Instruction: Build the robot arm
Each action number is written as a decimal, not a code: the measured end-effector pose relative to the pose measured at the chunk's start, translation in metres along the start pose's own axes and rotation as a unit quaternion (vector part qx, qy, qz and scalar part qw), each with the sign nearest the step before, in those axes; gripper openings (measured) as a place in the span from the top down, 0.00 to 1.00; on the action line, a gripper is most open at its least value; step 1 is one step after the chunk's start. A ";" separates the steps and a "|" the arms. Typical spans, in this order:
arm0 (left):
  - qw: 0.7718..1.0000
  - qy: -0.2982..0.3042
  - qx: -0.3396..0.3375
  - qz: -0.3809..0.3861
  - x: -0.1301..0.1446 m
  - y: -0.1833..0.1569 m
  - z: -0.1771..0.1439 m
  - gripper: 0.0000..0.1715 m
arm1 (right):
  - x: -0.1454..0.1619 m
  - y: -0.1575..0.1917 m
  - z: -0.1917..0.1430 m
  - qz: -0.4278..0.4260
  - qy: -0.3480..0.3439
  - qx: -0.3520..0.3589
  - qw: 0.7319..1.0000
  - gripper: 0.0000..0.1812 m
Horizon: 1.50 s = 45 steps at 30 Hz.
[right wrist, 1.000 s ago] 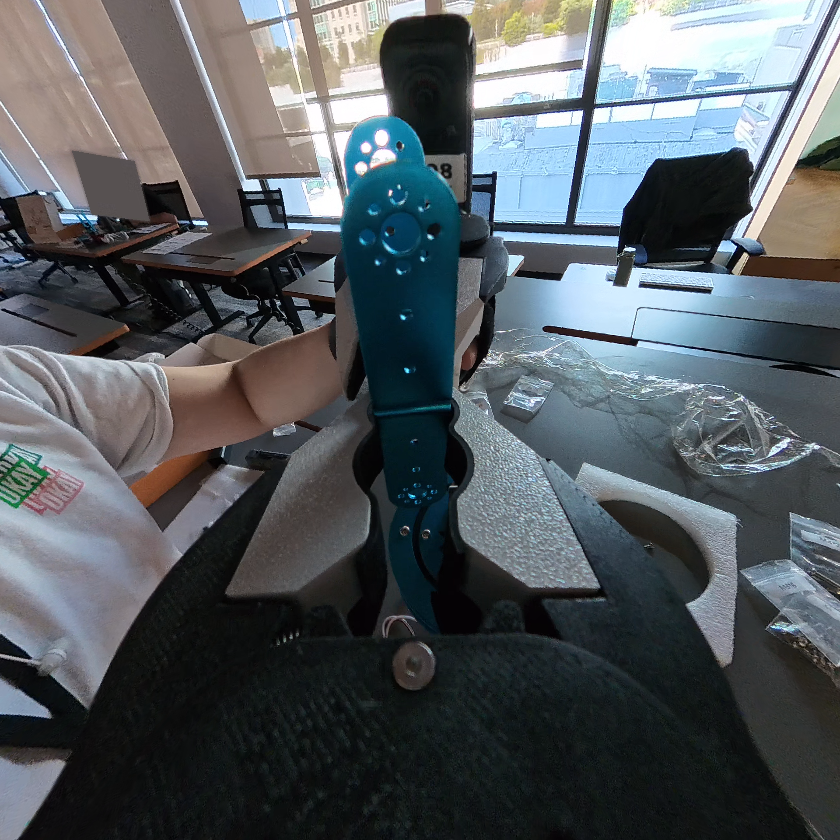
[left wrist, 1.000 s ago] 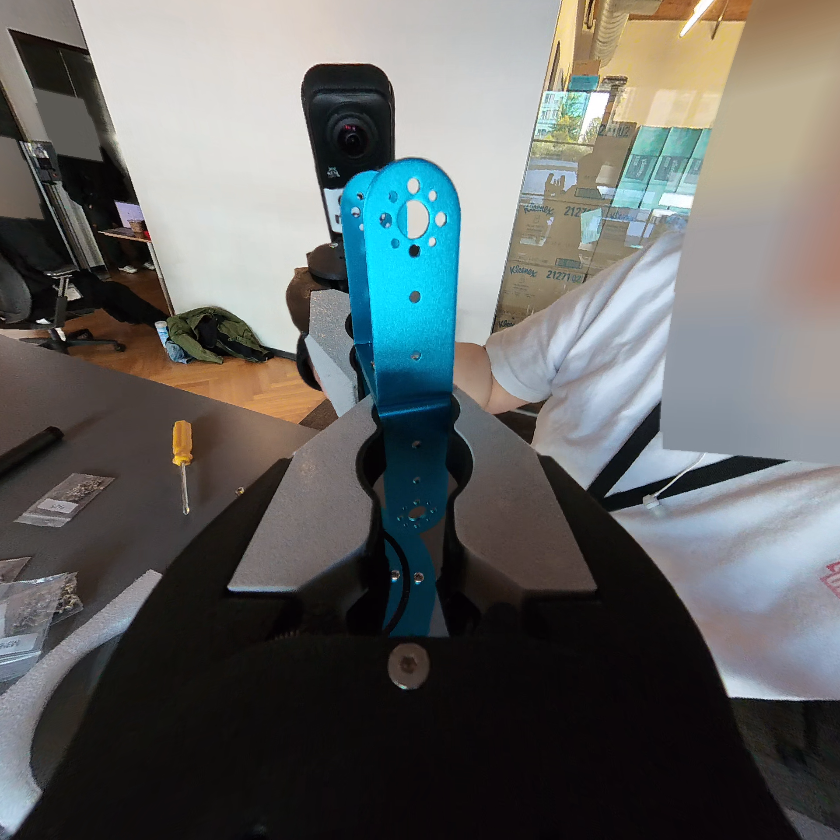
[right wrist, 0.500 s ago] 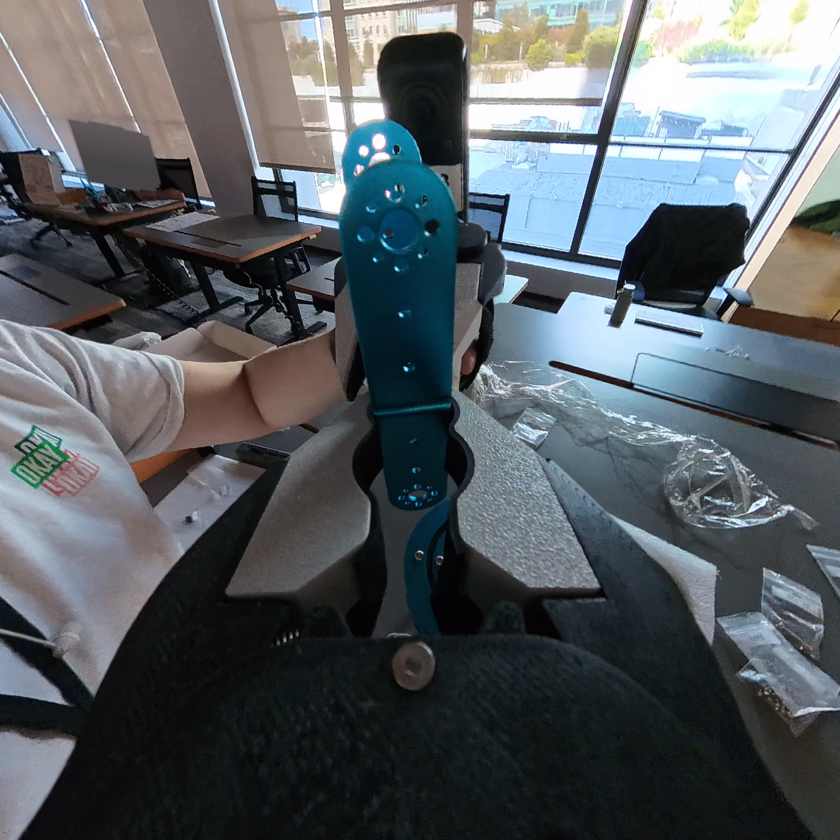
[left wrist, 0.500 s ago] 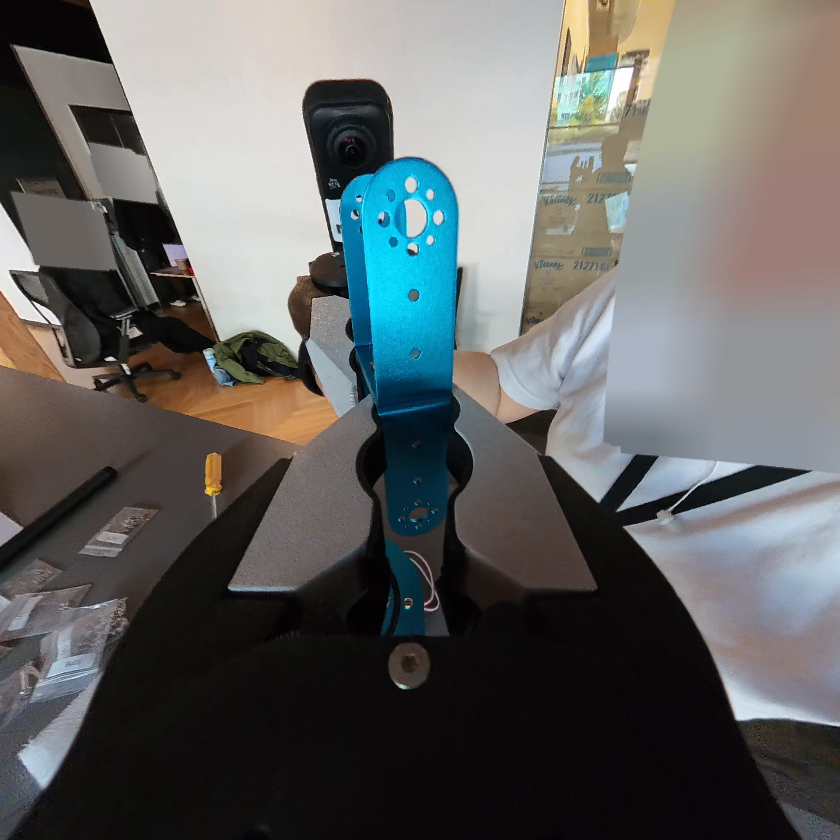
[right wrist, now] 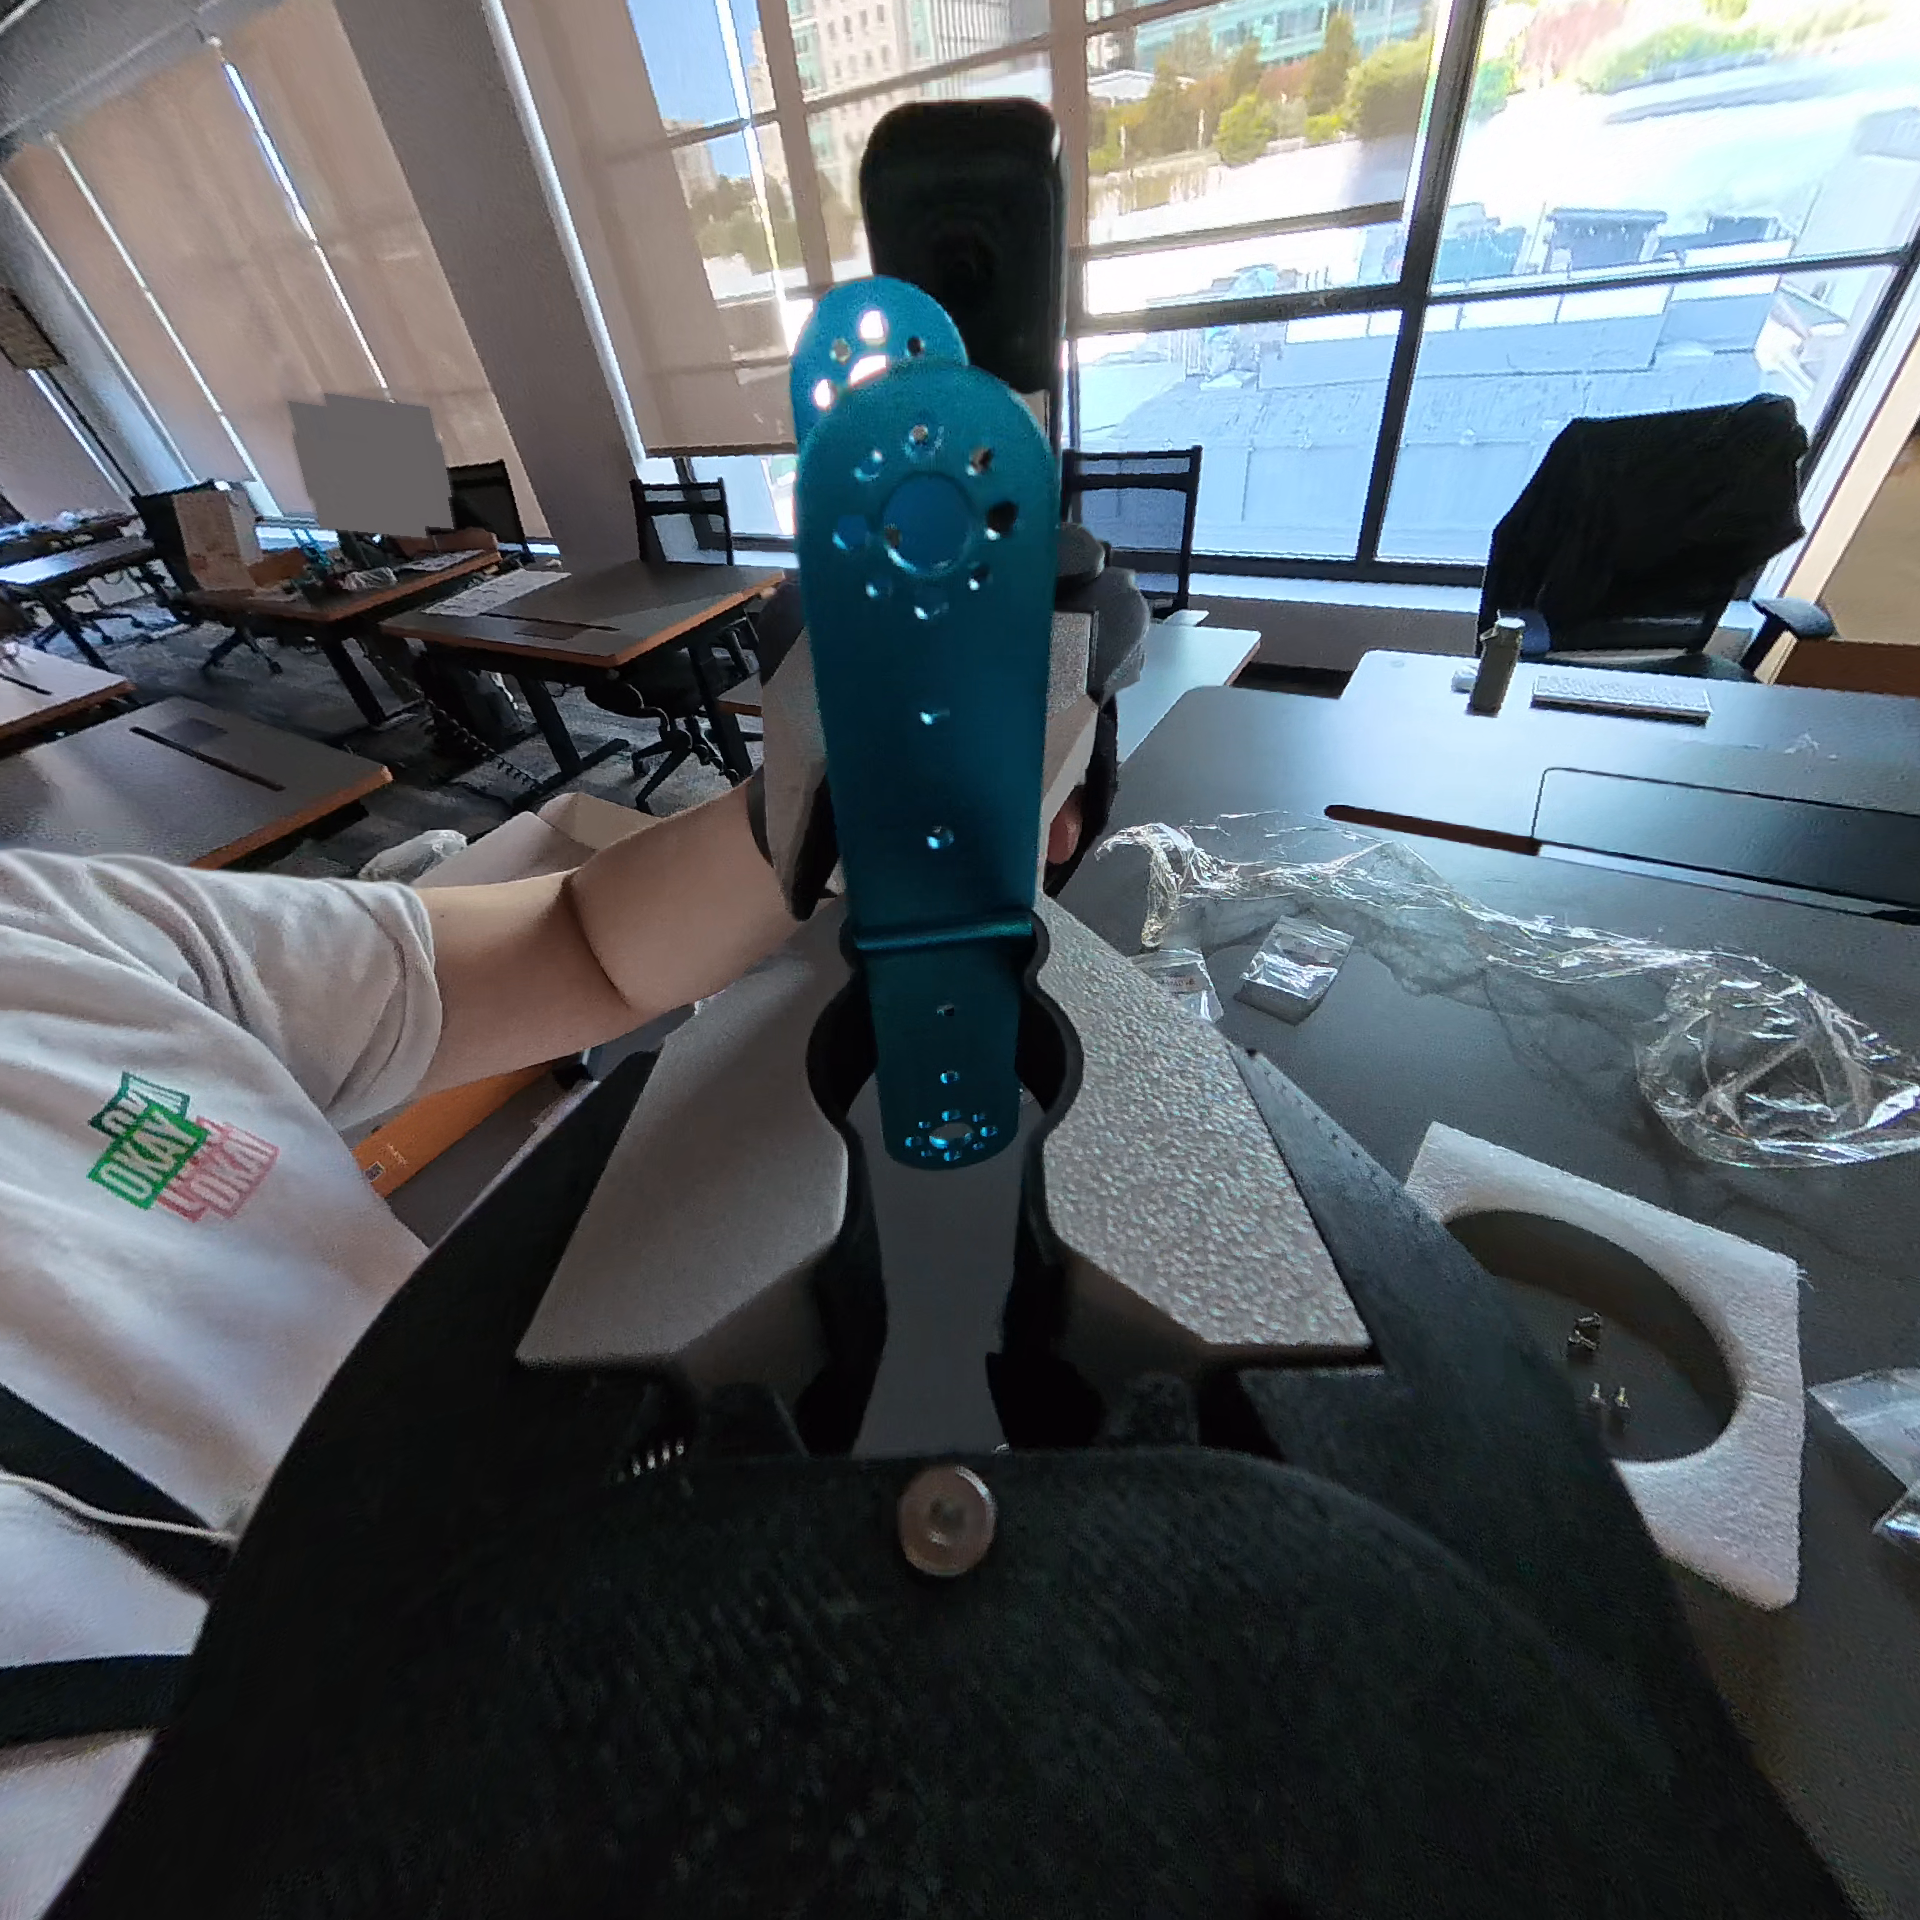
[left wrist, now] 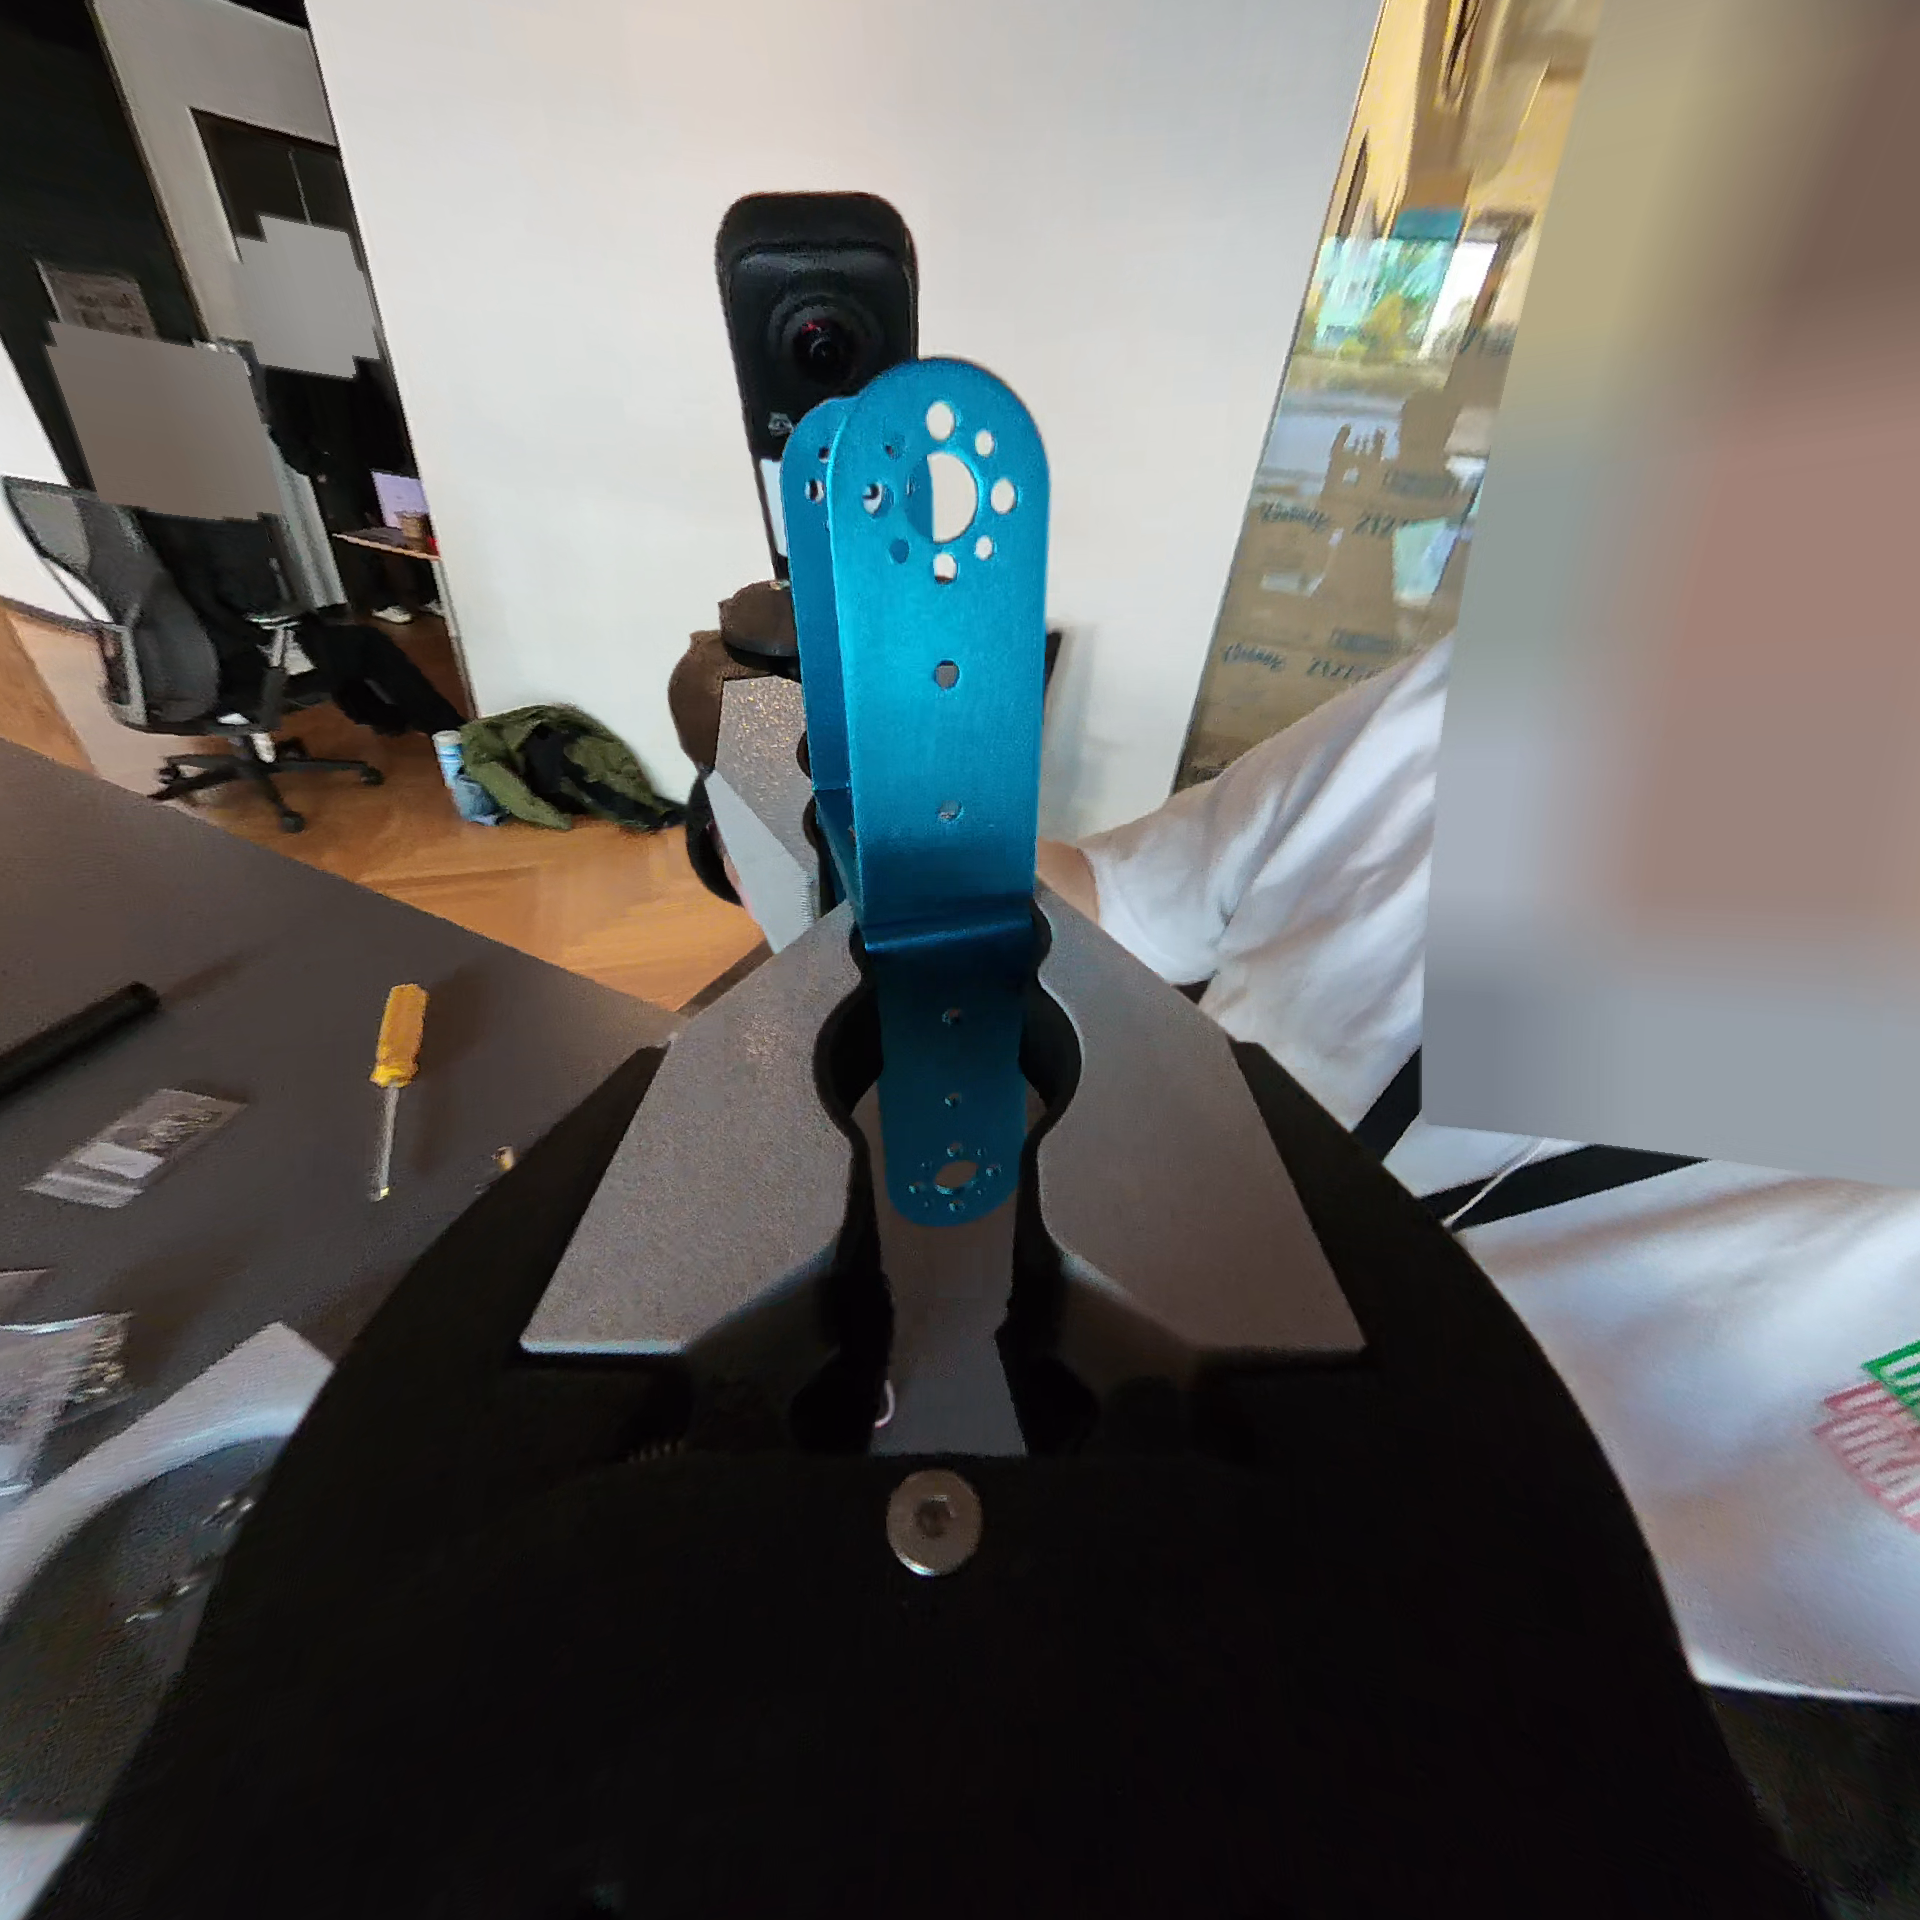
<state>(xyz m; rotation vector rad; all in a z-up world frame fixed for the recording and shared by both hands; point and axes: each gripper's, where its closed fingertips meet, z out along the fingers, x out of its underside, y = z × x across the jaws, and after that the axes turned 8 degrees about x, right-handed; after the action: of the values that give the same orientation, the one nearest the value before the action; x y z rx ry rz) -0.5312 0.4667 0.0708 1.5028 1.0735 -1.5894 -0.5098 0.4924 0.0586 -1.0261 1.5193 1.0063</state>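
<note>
Left claw (left wrist: pixel 940 1039): clenched on the blue bracket (left wrist: pixel 935 727); the two grey fingers (left wrist: pixel 727 1164) press the bracket's lower strip from either side, at frame centre.
Right claw (right wrist: pixel 940 1039): clenched on the same bracket (right wrist: pixel 930 686) from the opposite side; its textured grey fingers (right wrist: pixel 1174 1153) close on the near lower strip at frame centre.
Blue bracket: anodised metal, U-shaped, with two rounded, drilled arms. It stands upright in the middle of both views, held off the worktop (left wrist: pixel 208 987) between the two claws.
Opposing claw, left view: the right claw shows behind the bracket with its black camera (left wrist: pixel 816 312) above, upper centre.
Opposing claw, right view: the left claw shows behind the bracket, a bare forearm (right wrist: pixel 603 935) reaching in from mid-left.
Worktop, left view: yellow-handled screwdriver (left wrist: pixel 393 1081) at mid-left, small plastic packets (left wrist: pixel 135 1143) farther left; all blurred.
Worktop, right view (right wrist: pixel 1455 1039): crumpled clear wrap (right wrist: pixel 1610 997) at right, white foam piece (right wrist: pixel 1683 1382) with a round cut-out at lower right, a few small screws lying in the cut-out.
Person: white shirt (left wrist: pixel 1662 1351) at right of the left view.
</note>
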 end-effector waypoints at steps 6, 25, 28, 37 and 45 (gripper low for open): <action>1.000 -0.007 0.004 -0.002 -0.005 -0.005 -0.001 0.89 | -0.005 0.005 0.000 0.008 0.002 0.005 1.000 0.89; 0.999 -0.020 0.012 -0.040 -0.004 0.003 -0.012 0.89 | -0.003 -0.006 0.010 0.052 0.015 0.012 0.998 0.89; 0.998 -0.022 0.014 -0.060 -0.004 0.007 -0.012 0.89 | -0.003 -0.009 0.009 0.072 0.015 0.010 0.997 0.89; 0.993 -0.036 0.019 -0.111 0.002 0.019 -0.013 0.89 | 0.004 -0.020 0.009 0.124 0.028 0.000 0.992 0.89; 0.992 -0.032 0.029 -0.118 0.015 0.029 -0.014 0.89 | 0.017 -0.029 0.011 0.134 0.037 0.006 0.990 0.89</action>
<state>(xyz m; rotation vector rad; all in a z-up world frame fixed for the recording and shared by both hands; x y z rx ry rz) -0.5010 0.4680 0.0532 1.3932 1.2131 -1.8325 -0.4815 0.4919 0.0377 -0.8733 1.7571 1.1522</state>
